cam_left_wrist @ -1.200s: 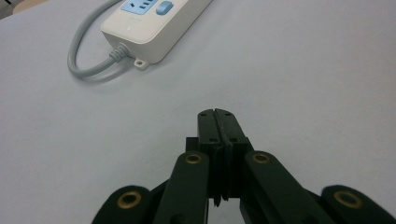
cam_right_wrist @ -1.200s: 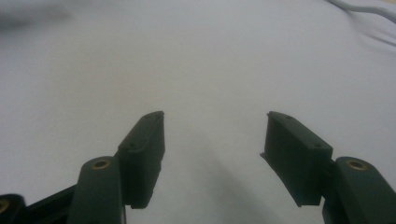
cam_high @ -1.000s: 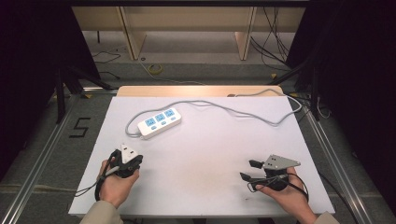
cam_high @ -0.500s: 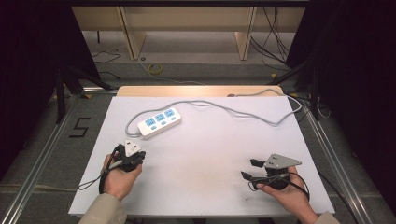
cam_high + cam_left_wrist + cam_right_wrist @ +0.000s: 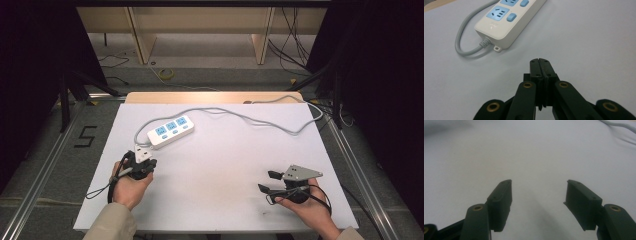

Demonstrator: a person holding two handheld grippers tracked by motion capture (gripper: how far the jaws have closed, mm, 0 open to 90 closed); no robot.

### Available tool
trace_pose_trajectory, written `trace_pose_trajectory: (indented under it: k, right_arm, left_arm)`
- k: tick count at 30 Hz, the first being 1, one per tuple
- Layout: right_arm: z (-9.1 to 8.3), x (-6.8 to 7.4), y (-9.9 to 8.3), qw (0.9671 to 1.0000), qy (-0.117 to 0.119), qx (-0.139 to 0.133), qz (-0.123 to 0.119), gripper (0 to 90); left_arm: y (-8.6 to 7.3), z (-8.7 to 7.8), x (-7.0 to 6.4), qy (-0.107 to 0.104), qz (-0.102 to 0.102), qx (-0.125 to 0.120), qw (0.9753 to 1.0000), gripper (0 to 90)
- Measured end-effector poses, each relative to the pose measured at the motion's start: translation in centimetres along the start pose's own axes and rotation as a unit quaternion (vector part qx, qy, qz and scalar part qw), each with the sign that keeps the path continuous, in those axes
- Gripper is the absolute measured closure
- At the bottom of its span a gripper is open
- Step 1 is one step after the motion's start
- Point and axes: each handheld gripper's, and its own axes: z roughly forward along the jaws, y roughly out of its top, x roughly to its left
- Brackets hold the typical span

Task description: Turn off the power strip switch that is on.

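Power strip (image 5: 170, 131): white body, three blue sockets each with a blue switch, grey cord (image 5: 260, 118) looping off its near-left end and across the far table (image 5: 225, 200) to the right edge, where it runs out of sight. Lies far left. Left gripper (image 5: 141, 161): jaws pressed together, empty, just near of the strip. Right gripper (image 5: 267, 182): jaws apart, empty, near right, well apart. Socket detail is too small from above.
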Motion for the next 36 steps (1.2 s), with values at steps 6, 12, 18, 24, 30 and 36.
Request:
trace_pose_trajectory:
  k: [6, 12, 18, 24, 30, 36]
  right_arm:
    - [0.0, 0.1, 0.0, 1.0000, 0.001, 0.000, 0.002, 38.8]
    - [0.0, 0.0, 0.0, 1.0000, 0.001, 0.000, 0.001, 38.8]
    - [0.0, 0.0, -0.1, 1.0000, 0.001, 0.003, 0.004, 38.8]
    - [0.0, 0.0, -0.1, 1.0000, 0.000, 0.002, 0.005, 38.8]
    - [0.1, 0.0, -0.1, 1.0000, 0.001, 0.001, 0.005, 38.7]
    - [0.1, 0.0, -0.1, 1.0000, 0.001, 0.001, 0.005, 38.8]
  left_arm:
    - [0.4, 0.1, 0.2, 0.001, -0.005, -0.002, 1.0000, 89.5]
    - [0.7, 0.4, 0.4, 0.001, -0.004, -0.001, 1.0000, 89.5]
    - [1.2, 0.6, 0.6, 0.001, -0.004, 0.003, 1.0000, 89.5]
    - [1.9, 0.9, 0.8, 0.003, 0.001, 0.007, 1.0000, 89.5]
    - [2.5, 1.2, 1.0, 0.007, 0.004, 0.011, 0.9999, 89.5]
    - [3.0, 1.5, 1.4, 0.005, 0.005, 0.012, 0.9999, 89.6]
